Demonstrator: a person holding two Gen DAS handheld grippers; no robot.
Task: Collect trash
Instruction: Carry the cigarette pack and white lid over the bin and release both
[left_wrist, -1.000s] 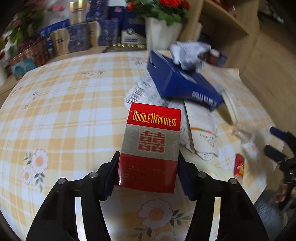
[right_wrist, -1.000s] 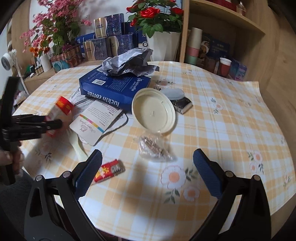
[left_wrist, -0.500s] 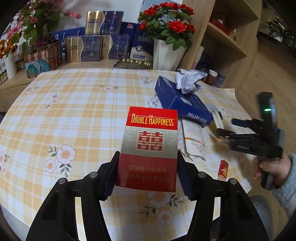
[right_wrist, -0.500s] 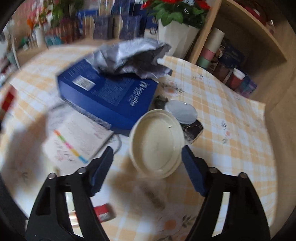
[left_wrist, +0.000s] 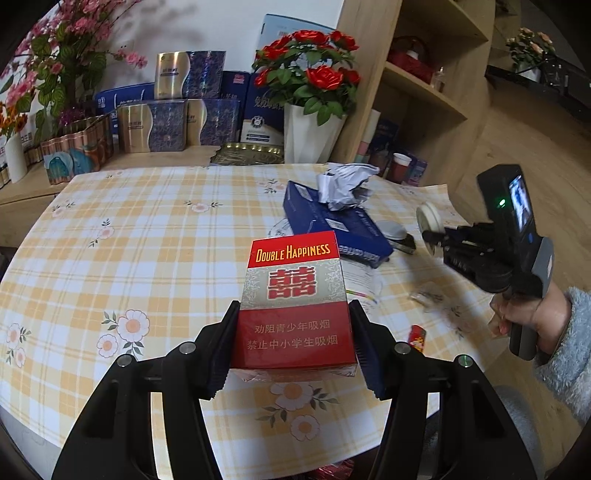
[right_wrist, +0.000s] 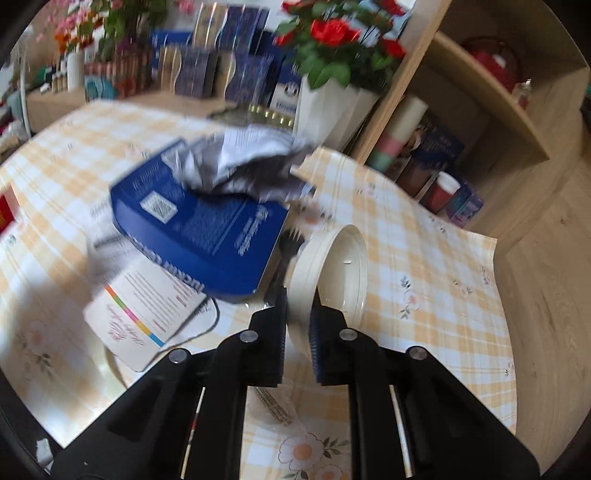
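My left gripper (left_wrist: 293, 334) is shut on a red Double Happiness cigarette pack (left_wrist: 295, 295), held upright above the checked table (left_wrist: 147, 240). The right gripper (right_wrist: 299, 295) is shut on the rim of a cream round lid (right_wrist: 332, 266), which stands tilted on edge off the table. The left wrist view also shows that gripper (left_wrist: 439, 240) at the right with the lid (left_wrist: 428, 218), held by a person's hand (left_wrist: 524, 314). On the table lie a blue box (right_wrist: 199, 229) with a crumpled silver wrapper (right_wrist: 251, 158) on top, a clear plastic wrapper (left_wrist: 424, 295) and a small red wrapper (left_wrist: 417, 338).
A printed leaflet (right_wrist: 144, 314) lies partly under the blue box. A grey round lid (left_wrist: 391, 229) sits beside the box. A white vase of red roses (left_wrist: 310, 129) and stacked gift boxes (left_wrist: 177, 122) stand behind the table. Wooden shelves (left_wrist: 424, 92) rise at the right.
The right gripper closed from wide open onto the cream lid's rim and tipped it up on edge. The left gripper rose and drew back from the table with the cigarette pack.
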